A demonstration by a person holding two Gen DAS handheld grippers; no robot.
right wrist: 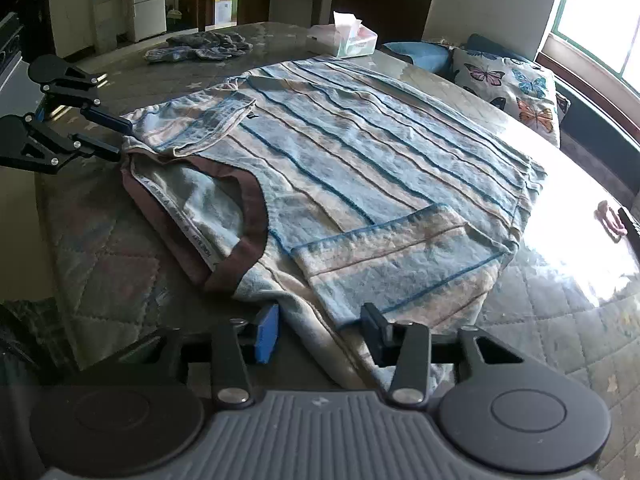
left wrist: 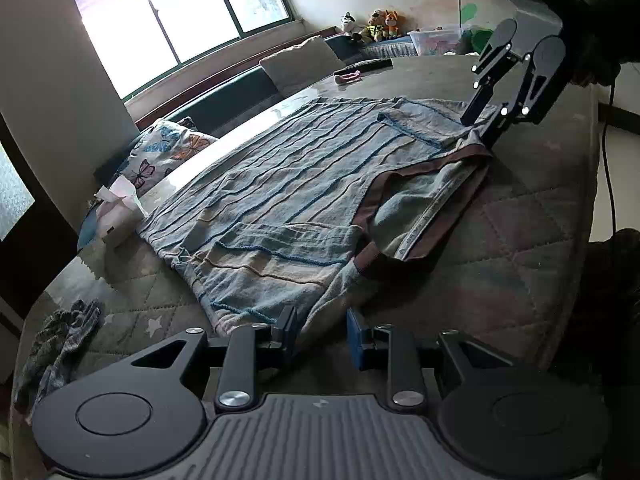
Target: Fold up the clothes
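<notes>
A blue, beige and brown striped T-shirt (right wrist: 360,160) lies flat on the quilted table (right wrist: 560,340), collar (right wrist: 248,216) toward me and both sleeves folded inward. My right gripper (right wrist: 320,332) is open at the near shoulder, with the shirt's edge lying loose between its fingers. In the left wrist view the same shirt (left wrist: 288,184) spreads away from my left gripper (left wrist: 320,336), which is open with the other shoulder's corner between its fingers. Each gripper shows in the other's view: the right gripper (left wrist: 484,132) at the far shoulder, the left gripper (right wrist: 116,136) at the shirt's left edge.
A tissue box (right wrist: 352,38) and a crumpled dark garment (right wrist: 200,46) sit at the table's far end. A small pink item (right wrist: 610,218) lies near the right edge. A butterfly cushion (right wrist: 512,84) rests on the bench under the window. A dark sleeve (left wrist: 600,40) holds the right gripper.
</notes>
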